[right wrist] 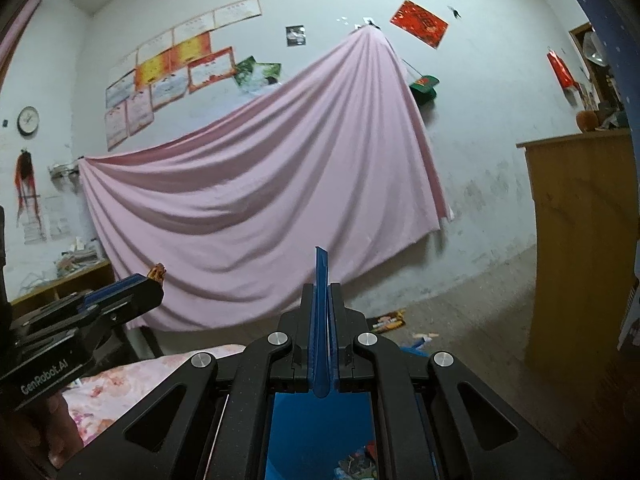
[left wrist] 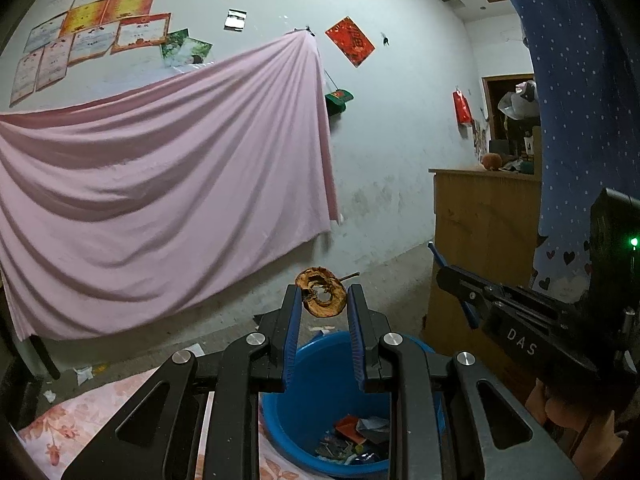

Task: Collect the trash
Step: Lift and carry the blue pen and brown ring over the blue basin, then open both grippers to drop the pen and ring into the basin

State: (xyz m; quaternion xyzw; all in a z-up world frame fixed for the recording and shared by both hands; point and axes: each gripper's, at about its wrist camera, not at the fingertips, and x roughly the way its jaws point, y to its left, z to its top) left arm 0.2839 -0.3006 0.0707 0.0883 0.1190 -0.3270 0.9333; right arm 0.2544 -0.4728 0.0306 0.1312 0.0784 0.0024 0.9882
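Sitting below and just beyond the left gripper (left wrist: 323,296), a round blue plastic basin (left wrist: 320,364) holds a small heap of trash at its bottom: a red-orange scrap, a grey folded piece and some glossy wrappers, all too jumbled to sort out further. That gripper's blue-padded jaws are drawn in on a brown, dried fruit slice (left wrist: 321,293), a wrinkled ring with a ragged hole in its middle and a thin stalk poking out to the right; it is pinched at the fingertips, above the basin's far rim. From the right wrist view the same basin (right wrist: 316,420) shows only as a smooth blue patch under the black frame, with a bit of its trash at the lower edge, most of it cut off. The right gripper (right wrist: 322,292) has its jaws pressed together, and a thin blue strip stands up between them past the tips; what that strip is cannot be made out. Left of these jaws the other gripper enters sideways, with the slice (right wrist: 157,271) seen edge-on at its tip. Beyond both pairs of jaws a pink sheet (left wrist: 160,184) hangs in soft folds on a pale, scuffed wall, and a plain wooden cabinet (left wrist: 484,240) stands to the right. Loose wrappers (right wrist: 388,322) lie on the grey floor ahead of the right jaws, and a flowered cloth (left wrist: 100,412) lies down to the left, partly hidden by the frame
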